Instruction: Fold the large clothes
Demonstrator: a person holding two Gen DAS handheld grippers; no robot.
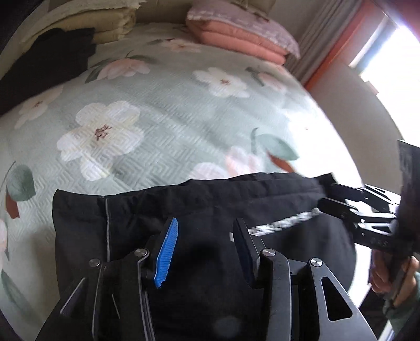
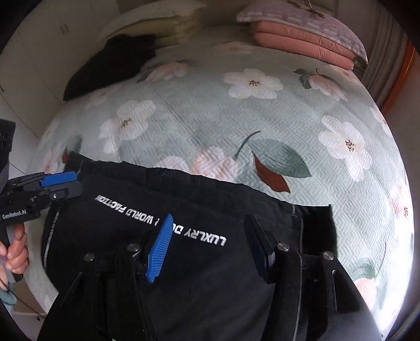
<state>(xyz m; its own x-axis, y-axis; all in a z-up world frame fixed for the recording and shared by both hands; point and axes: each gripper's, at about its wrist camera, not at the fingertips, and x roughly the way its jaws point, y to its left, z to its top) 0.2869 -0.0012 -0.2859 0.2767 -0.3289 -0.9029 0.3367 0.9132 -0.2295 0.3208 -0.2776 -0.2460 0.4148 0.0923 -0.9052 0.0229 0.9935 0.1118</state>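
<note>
Nearest the lens, the left gripper (image 1: 206,223) hangs over the black garment (image 1: 210,191). Its two fingers are spread wide: one wears a blue ribbed pad, the other a dark, flat one. Nothing lies between them but the cloth beneath. The right gripper (image 2: 210,217) is built the same, with angular black metal links and round silver pins. It too stands released above the garment (image 2: 118,236), gripping nothing.

That one garment lies spread flat on the bedspread (image 2: 236,123), its far edge nearly straight. Its fabric is smooth and matte with soft creases. One line of white block lettering (image 2: 204,233) runs across it, partly hidden by the blue pad. Two thin grey piping stripes (image 2: 48,236) run down it, one near each side.

Beyond the garment's far edge the bedspread is pale green, quilted in a fine angular maze pattern and printed with large white and pink blossoms and green and rust leaves.

Three soft piles sit well beyond the garment at the head of the bed:
- a rumpled black cloth (image 2: 110,63) at far left
- a cream folded blanket (image 2: 162,23) just behind the black cloth
- a pink folded quilt (image 2: 302,47) at far right, with a mauve pillow (image 2: 294,18) on top

Grey pleated curtains (image 1: 317,44) hang past the quilt.
</note>
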